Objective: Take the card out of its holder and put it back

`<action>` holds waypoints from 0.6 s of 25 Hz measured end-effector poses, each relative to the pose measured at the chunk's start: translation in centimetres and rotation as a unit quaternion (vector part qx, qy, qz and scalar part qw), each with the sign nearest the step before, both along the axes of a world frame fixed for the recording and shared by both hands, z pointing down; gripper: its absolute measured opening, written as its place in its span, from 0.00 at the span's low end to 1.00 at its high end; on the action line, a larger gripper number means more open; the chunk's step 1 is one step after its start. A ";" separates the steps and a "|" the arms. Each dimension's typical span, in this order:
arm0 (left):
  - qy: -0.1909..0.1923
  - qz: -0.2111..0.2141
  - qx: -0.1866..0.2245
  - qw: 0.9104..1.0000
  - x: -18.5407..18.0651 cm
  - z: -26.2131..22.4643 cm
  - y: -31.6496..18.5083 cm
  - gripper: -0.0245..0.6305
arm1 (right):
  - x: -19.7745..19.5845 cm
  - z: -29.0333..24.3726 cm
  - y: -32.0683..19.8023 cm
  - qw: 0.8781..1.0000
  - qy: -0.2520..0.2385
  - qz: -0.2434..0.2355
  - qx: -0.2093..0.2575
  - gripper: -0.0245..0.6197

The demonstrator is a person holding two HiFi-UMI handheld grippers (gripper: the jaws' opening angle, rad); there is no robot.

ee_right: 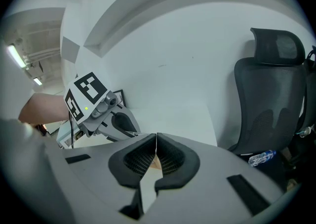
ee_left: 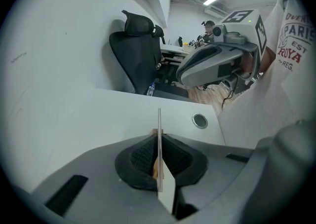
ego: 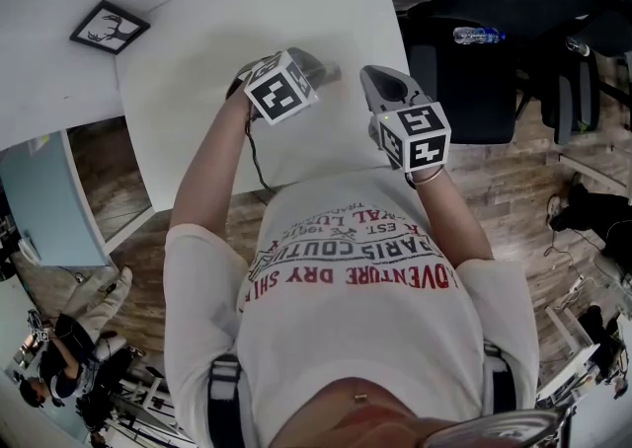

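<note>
A: Two grippers are up over the white table (ego: 296, 12). What has the left gripper (ee_left: 159, 155) got?

B: The card (ee_left: 166, 188). Its pads are clamped on both faces. The card stands upright, edge-on to that gripper's camera, and its top edge rises clear above the pads.

A: Does the card touch the table?

B: No, it is held above the tabletop. Beyond it a round metal grommet (ee_left: 199, 120) sits in the table. Past the table's far edge stands a black office chair (ee_left: 138, 55) with a water bottle (ee_left: 150, 89) near it.

A: And the right gripper (ee_right: 156, 153)?

B: Its jaws are pressed together as well. A thin pale sheet (ee_right: 156, 141) shows edge-on between its pads. Whether that is the holder, I cannot tell.

A: How do the two grippers stand to each other?

B: They are near each other in front of the person's chest. In the head view the tips lean toward one another but stay apart.

A: Anything else on the white surface?

B: A framed antler picture (ego: 109, 28) lies off to the left, well apart from both grippers.
</note>
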State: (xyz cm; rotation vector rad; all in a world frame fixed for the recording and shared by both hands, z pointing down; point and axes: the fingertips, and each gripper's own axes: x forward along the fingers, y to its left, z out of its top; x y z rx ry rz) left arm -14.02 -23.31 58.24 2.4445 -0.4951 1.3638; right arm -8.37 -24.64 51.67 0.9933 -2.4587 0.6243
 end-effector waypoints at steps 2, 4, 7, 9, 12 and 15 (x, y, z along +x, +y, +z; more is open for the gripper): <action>0.003 -0.001 0.004 1.000 -0.1 -0.4 0.0 0.09 | -0.2 -0.2 0.2 1.000 0.000 -0.001 0.001 0.08; 0.002 -0.002 0.002 1.000 -0.3 -0.7 0.1 0.09 | -0.3 -0.3 0.4 1.000 0.000 0.000 0.002 0.08; 0.004 -0.004 -0.001 1.000 -0.4 -1.1 0.3 0.09 | -0.2 -0.4 0.7 1.000 -0.001 0.001 0.003 0.08; 0.010 -0.002 0.000 1.000 -0.2 -1.6 0.4 0.09 | -0.1 -0.5 0.9 1.000 -0.001 0.002 0.005 0.08; 0.016 -0.002 0.007 1.000 -0.3 -2.3 0.5 0.09 | -0.2 -0.8 1.1 1.000 -0.003 0.004 0.008 0.08; 0.018 -0.004 0.016 1.000 -0.4 -3.0 0.7 0.09 | -0.2 -1.3 1.3 1.000 -0.004 0.005 0.013 0.08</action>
